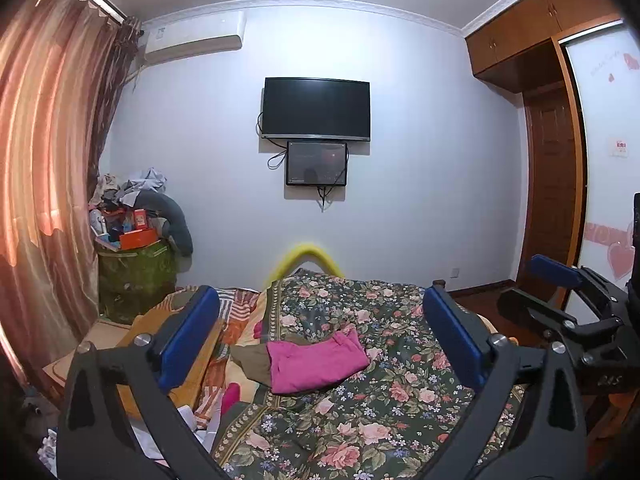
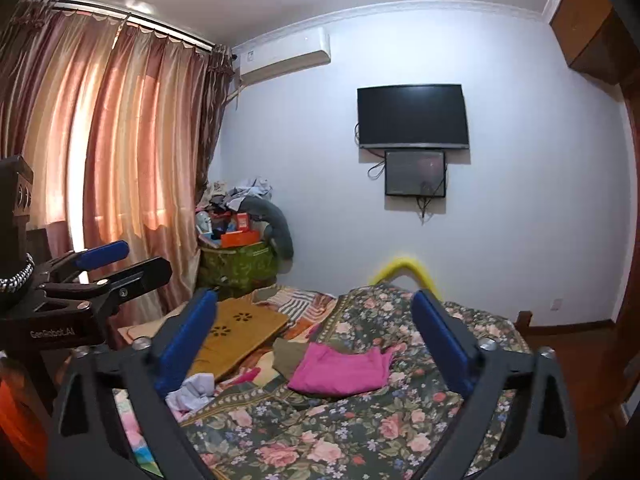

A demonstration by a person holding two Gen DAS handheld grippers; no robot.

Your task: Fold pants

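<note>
The folded magenta cloth pants lie in a compact bundle on the dark floral quilt of the bed, partly over an olive-brown garment that sticks out at their left edge. Open quilt surrounds the bundle in front and to the right, out to the bed's far edge near the yellow curved foam rail.

Both tongs hover above the near quilt, well apart from the pants. The left tongs stand spread wide with nothing between the blue pads; the right tongs are likewise spread and empty.

The right wrist view alone shows a tan wooden board with flower cut-outs lying left of the pants and a pale lilac crumpled cloth near the left pad. The left wrist view alone shows the brown wooden wardrobe and dark door on the right.
</note>
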